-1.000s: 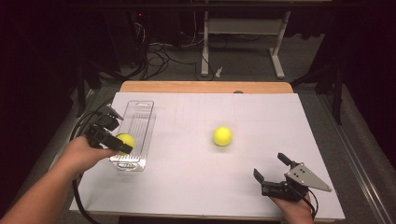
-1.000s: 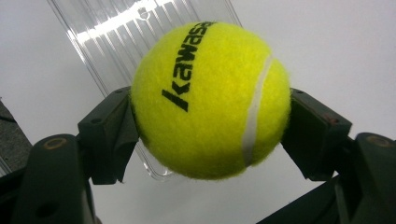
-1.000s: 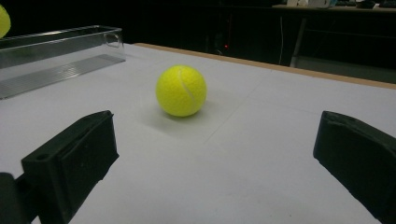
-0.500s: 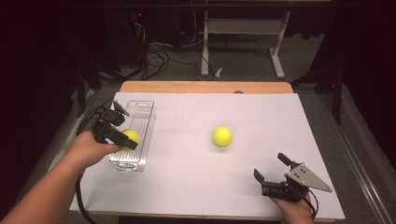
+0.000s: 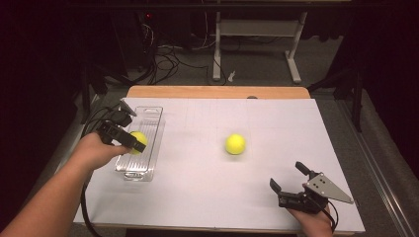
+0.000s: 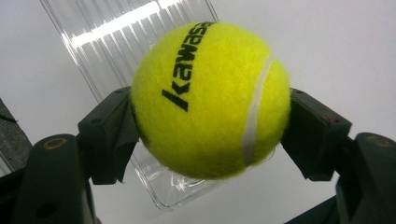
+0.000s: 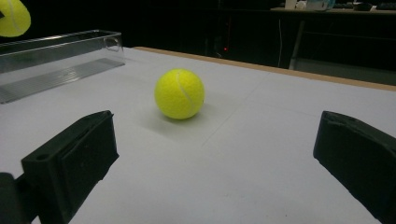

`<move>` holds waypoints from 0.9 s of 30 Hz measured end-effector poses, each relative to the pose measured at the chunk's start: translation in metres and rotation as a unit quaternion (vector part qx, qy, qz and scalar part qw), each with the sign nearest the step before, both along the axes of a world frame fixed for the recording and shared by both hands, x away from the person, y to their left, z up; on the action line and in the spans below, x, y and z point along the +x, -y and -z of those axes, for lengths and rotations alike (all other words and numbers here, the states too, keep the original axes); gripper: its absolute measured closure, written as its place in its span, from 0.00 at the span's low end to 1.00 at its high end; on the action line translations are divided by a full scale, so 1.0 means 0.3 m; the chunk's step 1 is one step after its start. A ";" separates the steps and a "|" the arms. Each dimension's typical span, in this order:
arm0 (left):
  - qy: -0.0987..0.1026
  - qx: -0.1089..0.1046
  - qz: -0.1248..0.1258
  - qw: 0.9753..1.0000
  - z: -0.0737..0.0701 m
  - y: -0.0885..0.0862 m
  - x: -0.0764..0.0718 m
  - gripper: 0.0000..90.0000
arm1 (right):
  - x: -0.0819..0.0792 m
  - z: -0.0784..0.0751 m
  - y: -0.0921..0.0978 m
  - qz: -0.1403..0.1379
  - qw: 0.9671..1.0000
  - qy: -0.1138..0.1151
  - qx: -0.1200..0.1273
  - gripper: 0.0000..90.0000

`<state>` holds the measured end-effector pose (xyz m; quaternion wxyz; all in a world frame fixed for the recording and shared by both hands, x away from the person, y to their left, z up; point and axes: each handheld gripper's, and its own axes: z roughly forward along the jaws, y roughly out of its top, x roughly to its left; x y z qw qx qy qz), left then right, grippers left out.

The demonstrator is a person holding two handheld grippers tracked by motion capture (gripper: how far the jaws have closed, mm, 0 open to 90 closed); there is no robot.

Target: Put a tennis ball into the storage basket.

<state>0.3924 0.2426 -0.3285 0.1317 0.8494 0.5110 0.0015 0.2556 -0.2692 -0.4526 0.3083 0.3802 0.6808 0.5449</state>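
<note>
Left gripper is seen at the left side of the table, held over the clear plastic tray. 1 yellow tennis ball is pinched between its 2 black jaws, which are pressed against the ball's opposite sides. Black lettering and a white seam are visible on the felt in the left gripper view. In that view the ball is seen raised clear of the tray, whose ribbed floor and rounded near corner lie below and behind it. From the high view, the ball is placed over the near half of the tray, toward its left wall.

A 2nd tennis ball is noted lying loose on the white table surface, near the middle and well apart from the tray. A curved white seam is visible on it in the right gripper view, with a soft shadow cast beneath.

Right gripper is held low at the near right part of the table, near its front edge. Its jaws are spread wide with nothing between them. They are pointed toward the loose ball, which is well apart from them. The grey three-cornered plate is seen on top of it.

The tray is set lengthwise, running away from the person, close to the table's left edge.
</note>
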 end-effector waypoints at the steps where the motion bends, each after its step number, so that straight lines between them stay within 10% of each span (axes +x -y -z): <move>1: 0.000 -0.003 0.000 1.000 0.000 0.003 0.005 0.29 | 0.000 0.000 0.000 0.000 1.000 0.000 0.000 0.00; 27: 0.003 0.005 -0.026 1.000 -0.013 0.035 0.108 0.29 | -0.005 -0.004 0.009 0.001 1.000 0.003 0.005 0.00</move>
